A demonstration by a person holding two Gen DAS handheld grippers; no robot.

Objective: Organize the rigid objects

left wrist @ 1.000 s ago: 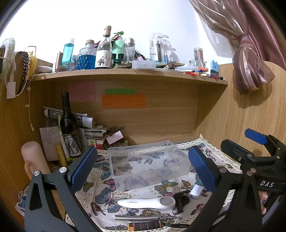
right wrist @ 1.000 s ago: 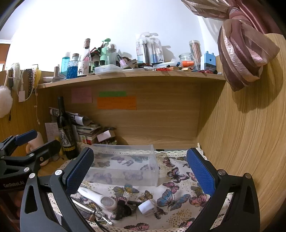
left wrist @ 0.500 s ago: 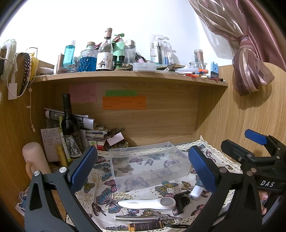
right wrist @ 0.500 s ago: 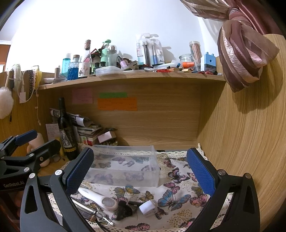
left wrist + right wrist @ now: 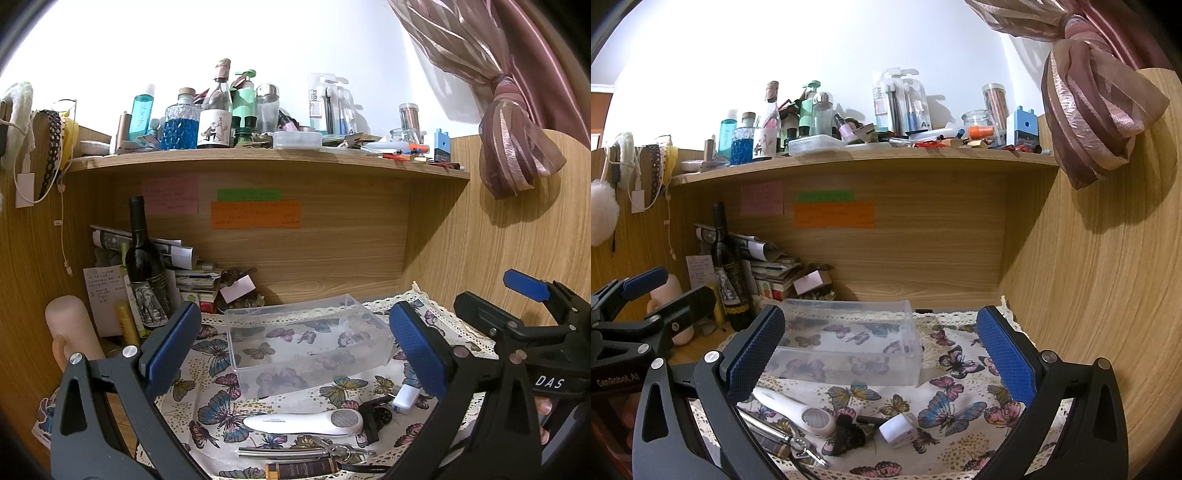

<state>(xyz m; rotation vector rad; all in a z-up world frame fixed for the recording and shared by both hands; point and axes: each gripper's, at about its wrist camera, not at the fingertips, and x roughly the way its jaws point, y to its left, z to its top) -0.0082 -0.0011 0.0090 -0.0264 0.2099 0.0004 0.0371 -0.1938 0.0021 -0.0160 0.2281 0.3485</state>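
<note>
A clear plastic box point(image 5: 306, 343) stands empty on the butterfly cloth point(image 5: 218, 373); it also shows in the right wrist view point(image 5: 846, 343). In front of it lie a white handheld device point(image 5: 306, 422), a black clip point(image 5: 376, 415), a small white cap-like piece point(image 5: 404, 397), a metal tool with keys point(image 5: 295, 452) and a dark lighter-like bar point(image 5: 303, 469). The same white device point(image 5: 801, 410), black clip point(image 5: 849, 432) and white piece point(image 5: 897, 428) show in the right wrist view. My left gripper point(image 5: 291, 350) is open and empty above them. My right gripper point(image 5: 879, 354) is open and empty, to the right of the left one.
A wine bottle point(image 5: 144, 273), stacked papers point(image 5: 184, 273) and a pink cylinder point(image 5: 70, 328) crowd the left back corner. A shelf point(image 5: 258, 155) above carries many bottles. Wooden walls close the back and right side point(image 5: 1089, 295).
Both views have shifted very slightly upward; the objects on the cloth have not moved and both grippers stay open.
</note>
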